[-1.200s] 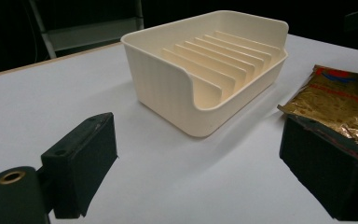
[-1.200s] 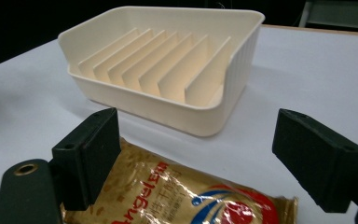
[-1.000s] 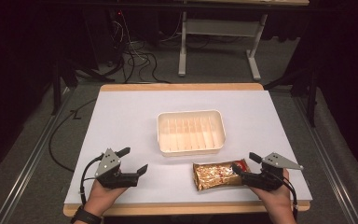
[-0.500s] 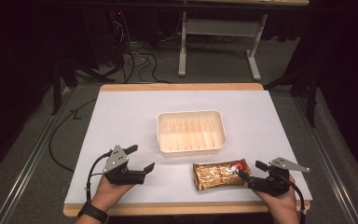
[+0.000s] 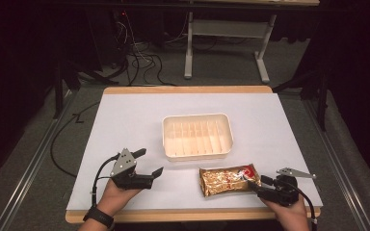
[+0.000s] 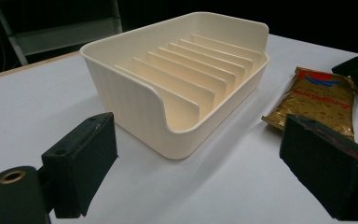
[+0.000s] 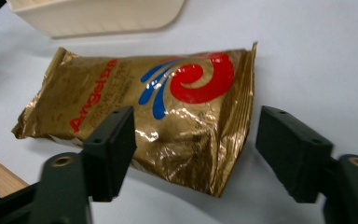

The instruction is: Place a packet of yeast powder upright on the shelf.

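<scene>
since the right gripper [image 7: 193,154] has just been closing w/ the gold packet's [image 7: 168,112] end between its jaws, not yet pinched, grip that crimped edge squarely; packet lies just beside the tray [image 5: 197,135] on the bench [image 5: 125,120]. left gripper [image 6: 205,172] hangs apart.

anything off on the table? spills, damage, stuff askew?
Nothing stands out. The gold packet lies flat and sealed, just crinkled, slightly angled beside the cream tray, which sits upright and empty. The right gripper is at the packet's end, jaws closing but not yet pressing it.
</scene>
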A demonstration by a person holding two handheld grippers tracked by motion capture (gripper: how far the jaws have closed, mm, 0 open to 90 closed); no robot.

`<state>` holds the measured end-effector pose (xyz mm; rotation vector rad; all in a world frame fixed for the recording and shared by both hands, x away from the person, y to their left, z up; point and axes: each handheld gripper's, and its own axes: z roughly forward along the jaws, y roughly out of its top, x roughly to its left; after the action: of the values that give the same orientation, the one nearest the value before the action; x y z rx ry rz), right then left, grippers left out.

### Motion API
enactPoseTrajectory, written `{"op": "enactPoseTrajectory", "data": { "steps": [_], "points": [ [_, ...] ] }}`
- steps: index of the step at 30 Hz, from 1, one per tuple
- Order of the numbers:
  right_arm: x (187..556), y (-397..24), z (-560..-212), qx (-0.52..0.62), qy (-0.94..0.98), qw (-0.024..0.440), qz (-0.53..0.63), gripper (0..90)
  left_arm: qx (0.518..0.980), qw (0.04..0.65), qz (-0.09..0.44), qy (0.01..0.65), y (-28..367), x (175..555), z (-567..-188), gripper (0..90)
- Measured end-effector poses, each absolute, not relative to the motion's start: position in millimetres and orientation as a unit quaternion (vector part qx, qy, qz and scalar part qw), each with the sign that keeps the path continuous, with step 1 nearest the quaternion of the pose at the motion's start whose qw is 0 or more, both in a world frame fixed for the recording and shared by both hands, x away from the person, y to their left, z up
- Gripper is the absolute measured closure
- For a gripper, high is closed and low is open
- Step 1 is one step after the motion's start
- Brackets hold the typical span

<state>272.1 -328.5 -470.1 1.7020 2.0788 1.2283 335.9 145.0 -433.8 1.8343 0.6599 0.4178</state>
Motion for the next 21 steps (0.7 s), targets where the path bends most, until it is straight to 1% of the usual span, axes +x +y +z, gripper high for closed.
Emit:
{"op": "enactPoseTrajectory", "data": {
  "steps": [1,2,3,5,6,8,9,10,13,21],
  "points": [
    [272.1,-328.5,-470.1,0.574,0.701,0.094,0.414,33.8,0.773,0.543,0.176,0.278,144.9,335.9,-433.8,11.5],
    [272.0,-328.8,-470.8,0.575,0.7,0.09,0.414,35.7,0.773,0.543,0.177,0.277,144.7,335.8,-433.8,11.5],
    [272.1,-330.4,-471.3,0.578,0.699,0.086,0.413,39.7,0.774,0.542,0.177,0.276,144.6,335.6,-433.7,11.5],
    [272.4,-332.0,-472.5,0.581,0.699,0.083,0.409,43.7,0.775,0.541,0.177,0.275,144.2,335.4,-433.9,11.5],
    [272.4,-332.0,-472.5,0.581,0.699,0.083,0.409,43.7,0.775,0.541,0.177,0.275,144.2,335.4,-433.9,11.5],
    [272.7,-334.0,-474.5,0.584,0.698,0.08,0.407,46.9,0.774,0.542,0.177,0.276,144.2,335.3,-433.8,11.5],
    [273.2,-335.7,-474.4,0.586,0.696,0.076,0.407,49.9,0.774,0.542,0.177,0.275,144.2,335.1,-433.7,11.5],
    [273.2,-335.7,-474.4,0.586,0.696,0.076,0.407,49.9,0.775,0.542,0.177,0.275,144.2,335.1,-433.8,11.5],
    [273.3,-335.8,-474.8,0.582,0.7,0.066,0.407,59.6,0.775,0.541,0.177,0.275,144.3,335.1,-433.7,11.5],
    [273.0,-334.7,-469.1,0.572,0.705,0.086,0.411,84.5,0.776,0.54,0.177,0.275,144.3,335.1,-434.1,11.5]
  ]
}}
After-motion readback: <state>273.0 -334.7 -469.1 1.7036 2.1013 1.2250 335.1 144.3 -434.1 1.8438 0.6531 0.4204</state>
